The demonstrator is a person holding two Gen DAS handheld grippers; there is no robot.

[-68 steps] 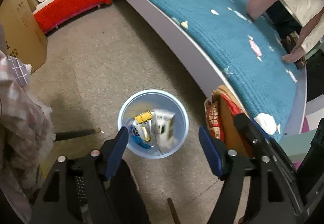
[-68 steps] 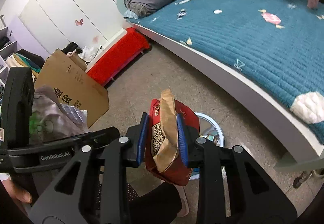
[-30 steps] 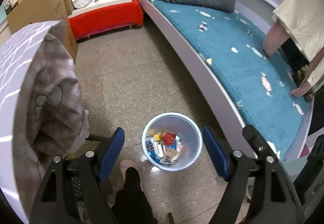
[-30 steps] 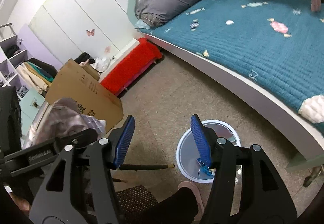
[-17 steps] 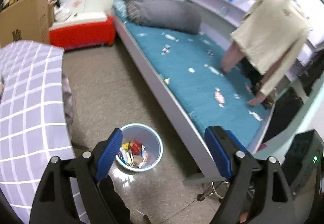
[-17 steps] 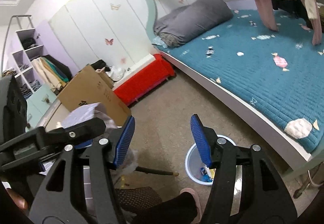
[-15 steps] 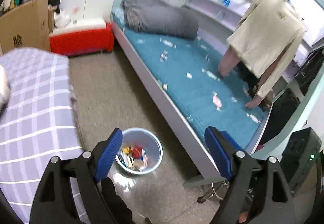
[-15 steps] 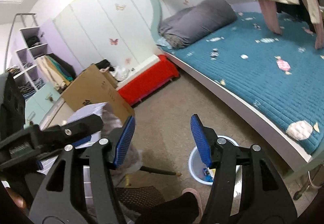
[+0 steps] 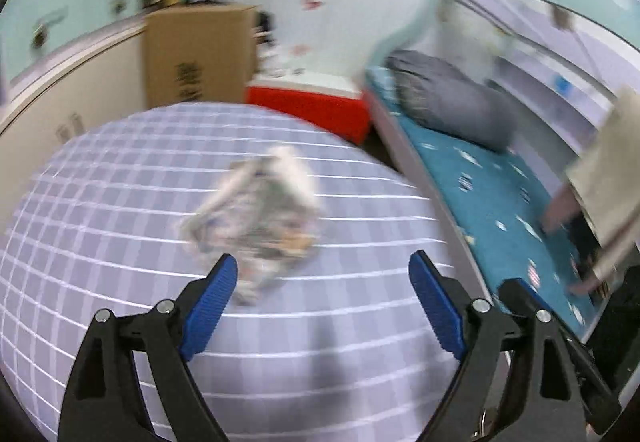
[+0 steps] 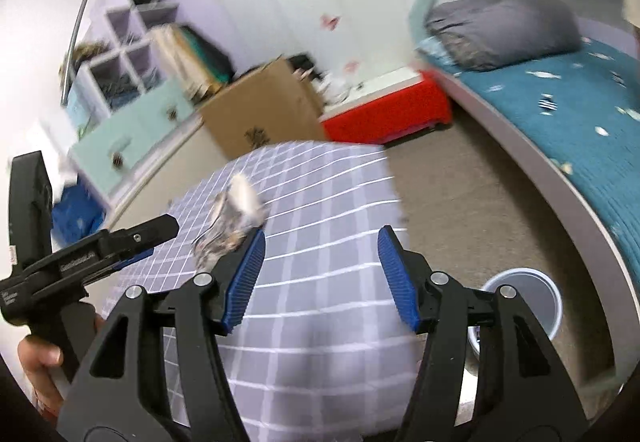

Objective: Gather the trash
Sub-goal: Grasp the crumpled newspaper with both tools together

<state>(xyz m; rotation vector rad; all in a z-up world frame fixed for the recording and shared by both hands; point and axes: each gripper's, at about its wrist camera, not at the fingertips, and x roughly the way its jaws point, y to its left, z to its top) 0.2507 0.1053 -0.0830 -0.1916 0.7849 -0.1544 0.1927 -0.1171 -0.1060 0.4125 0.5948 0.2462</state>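
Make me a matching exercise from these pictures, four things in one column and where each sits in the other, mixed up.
Things:
1. crumpled wrapper
2. trash bin
3. grey pillow
4. cardboard box

Places:
A. on the teal bed
B. on the checked tablecloth
C. beside the red bench
D. on the floor by the bed frame

Pairs: 1-B, 2-D, 3-A, 4-C

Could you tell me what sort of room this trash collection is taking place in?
Most likely a child's bedroom: a bed with a teal quilt and a grey rolled duvet, white wardrobe doors with butterfly stickers, and a checked tablecloth on a table.
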